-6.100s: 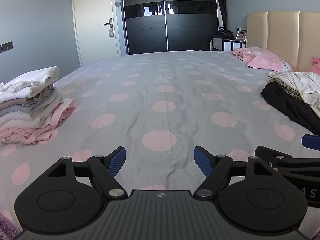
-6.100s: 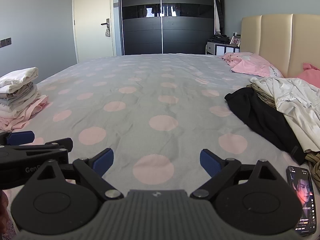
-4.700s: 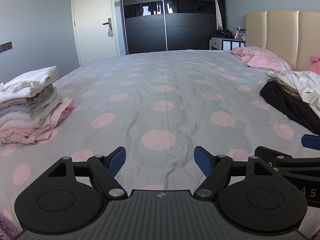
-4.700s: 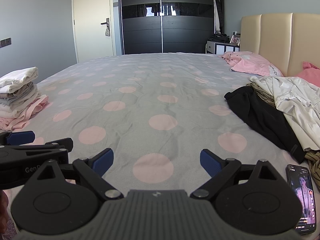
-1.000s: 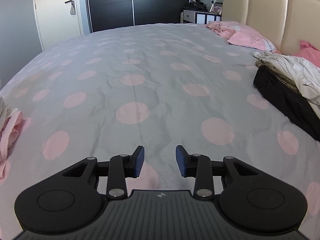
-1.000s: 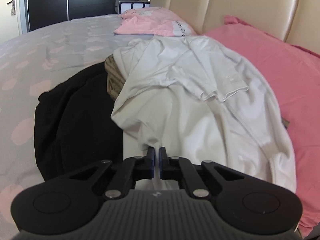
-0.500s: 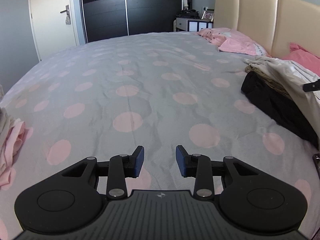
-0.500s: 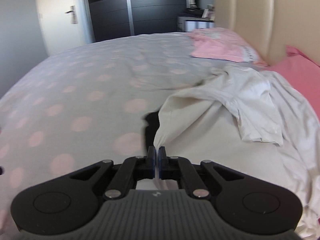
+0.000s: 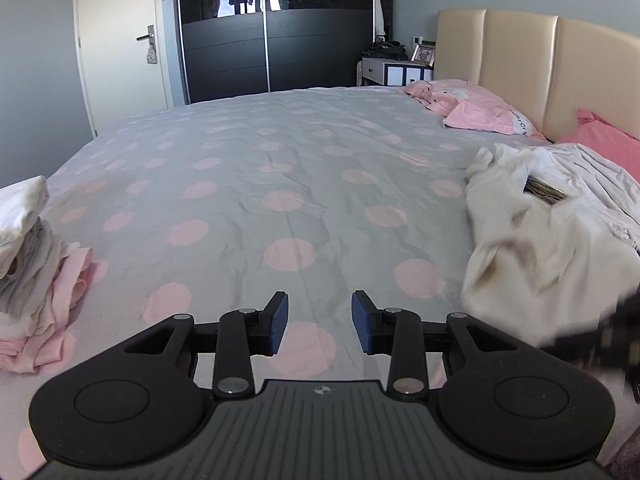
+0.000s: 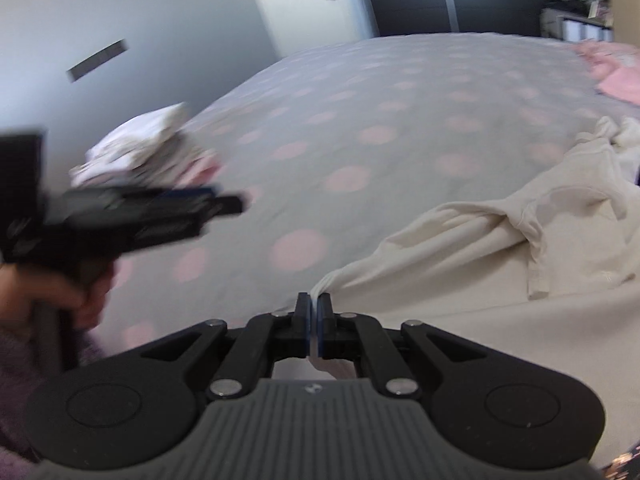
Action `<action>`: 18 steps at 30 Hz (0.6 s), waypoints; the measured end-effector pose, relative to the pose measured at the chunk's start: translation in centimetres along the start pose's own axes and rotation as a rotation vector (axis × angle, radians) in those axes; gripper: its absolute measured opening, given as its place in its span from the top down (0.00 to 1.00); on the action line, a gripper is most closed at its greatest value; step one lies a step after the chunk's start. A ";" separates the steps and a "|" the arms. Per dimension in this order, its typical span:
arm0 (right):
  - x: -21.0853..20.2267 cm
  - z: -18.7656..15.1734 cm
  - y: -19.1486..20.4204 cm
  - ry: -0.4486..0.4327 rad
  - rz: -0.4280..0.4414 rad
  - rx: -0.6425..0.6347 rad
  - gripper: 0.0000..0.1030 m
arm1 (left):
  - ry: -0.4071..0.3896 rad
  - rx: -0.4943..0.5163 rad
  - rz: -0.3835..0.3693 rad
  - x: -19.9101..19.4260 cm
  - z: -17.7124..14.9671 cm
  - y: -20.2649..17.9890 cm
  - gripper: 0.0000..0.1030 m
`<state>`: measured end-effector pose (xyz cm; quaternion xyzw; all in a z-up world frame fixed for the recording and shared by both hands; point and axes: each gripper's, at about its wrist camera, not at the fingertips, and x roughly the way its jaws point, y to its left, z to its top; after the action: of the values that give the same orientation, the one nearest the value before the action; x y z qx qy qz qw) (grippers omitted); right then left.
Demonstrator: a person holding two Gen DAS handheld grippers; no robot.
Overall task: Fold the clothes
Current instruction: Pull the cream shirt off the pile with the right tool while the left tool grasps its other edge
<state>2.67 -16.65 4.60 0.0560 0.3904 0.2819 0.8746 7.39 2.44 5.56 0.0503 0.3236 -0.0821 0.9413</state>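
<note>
Right gripper [image 10: 314, 312]: jaws together, clamped on a bunched edge of the cream shirt [image 10: 472, 248]. Left gripper [image 9: 319, 322]: jaws apart, nothing between them, held over the bare middle of the bed [image 9: 280, 168].

Step in hand, as judged — fetching the next garment. The shirt trails from the right gripper's pinch toward the head of the bed, at the right of both views, its far part lying bunched on the pile of unfolded clothes [image 9: 592, 184] before the headboard [image 9: 520, 72]. Its long axis runs roughly from the pinch to that pile; one short sleeve [image 10: 540, 264] hangs off the near side. Which end is clamped — hem or collar — cannot be told.

Next move, as judged: carry the shirt to the open dotted cover and lay it flat. The left gripper would need a second hold on the same edge, well apart from the first, so the cloth spreads.

The stack of folded clothes [image 9: 36, 272] sits at the left edge of the bed.
</note>
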 end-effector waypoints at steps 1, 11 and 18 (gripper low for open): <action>0.4 -0.7 1.4 0.016 0.033 -0.008 0.97 | -0.001 -0.002 0.001 -0.4 -0.1 0.3 0.68; 3.3 -5.9 7.3 0.192 0.107 -0.086 0.92 | 0.045 0.026 -0.011 -2.6 -2.2 1.6 0.68; 3.3 -5.7 5.1 0.198 0.006 -0.083 0.63 | 0.085 0.078 -0.066 -2.2 -4.0 0.4 0.66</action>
<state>-1.91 -11.35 0.11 -0.0072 0.4626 0.3045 0.8326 3.39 3.70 3.82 0.0798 0.3612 -0.1233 0.9208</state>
